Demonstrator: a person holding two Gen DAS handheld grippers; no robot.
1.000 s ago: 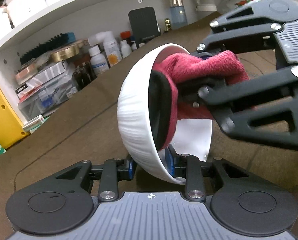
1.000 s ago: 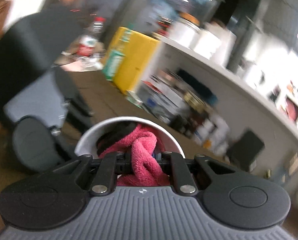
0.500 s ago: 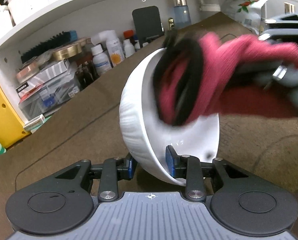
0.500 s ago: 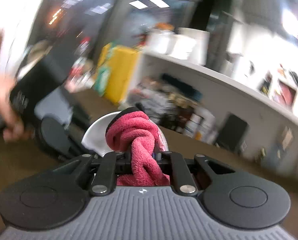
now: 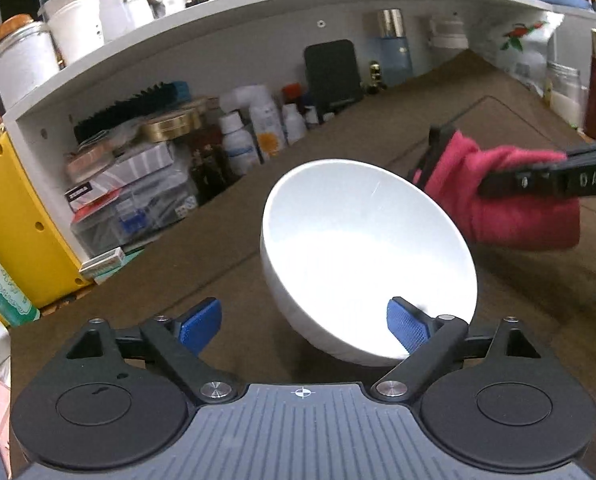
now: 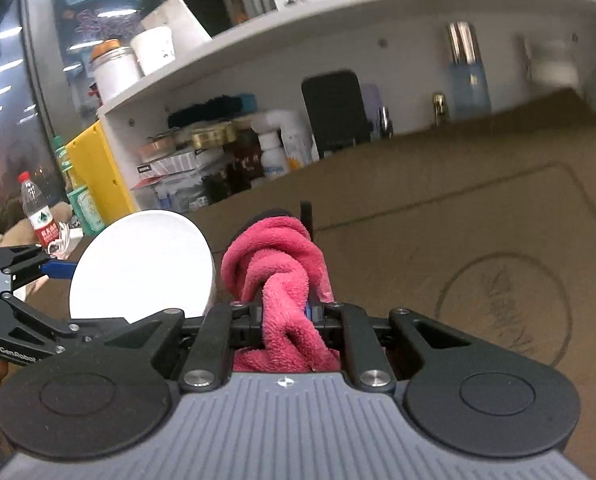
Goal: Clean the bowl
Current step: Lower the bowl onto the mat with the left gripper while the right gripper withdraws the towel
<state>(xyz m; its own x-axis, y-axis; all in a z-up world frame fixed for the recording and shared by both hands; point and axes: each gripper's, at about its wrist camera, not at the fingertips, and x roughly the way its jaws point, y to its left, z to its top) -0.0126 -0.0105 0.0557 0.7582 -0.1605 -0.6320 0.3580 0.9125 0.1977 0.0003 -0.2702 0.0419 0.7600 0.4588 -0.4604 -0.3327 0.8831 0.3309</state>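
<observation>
A white bowl (image 5: 361,248) sits tilted over the brown mat, its inside turned toward the left wrist camera. My left gripper (image 5: 303,322) is opening, its blue pads (image 5: 200,322) spread wide to either side of the bowl's lower rim. The left pad is well clear of the bowl and the right pad is at the rim without pinching it. My right gripper (image 6: 286,308) is shut on a bunched red cloth (image 6: 276,264), held just right of the bowl (image 6: 138,268) and outside it. The left wrist view shows the cloth (image 5: 505,204) to the bowl's right.
A white shelf unit (image 5: 258,12) runs along the back, crowded with bottles, boxes and a black stand (image 5: 331,72). A yellow box (image 5: 14,220) stands at the left. The brown mat (image 6: 477,240) stretches to the right, with a round logo on it. A water bottle (image 6: 38,212) stands far left.
The right gripper pulled the red cloth out of the bowl and off to its right. The left jaws, which pinched the bowl's rim, have spread wide and let it go.
</observation>
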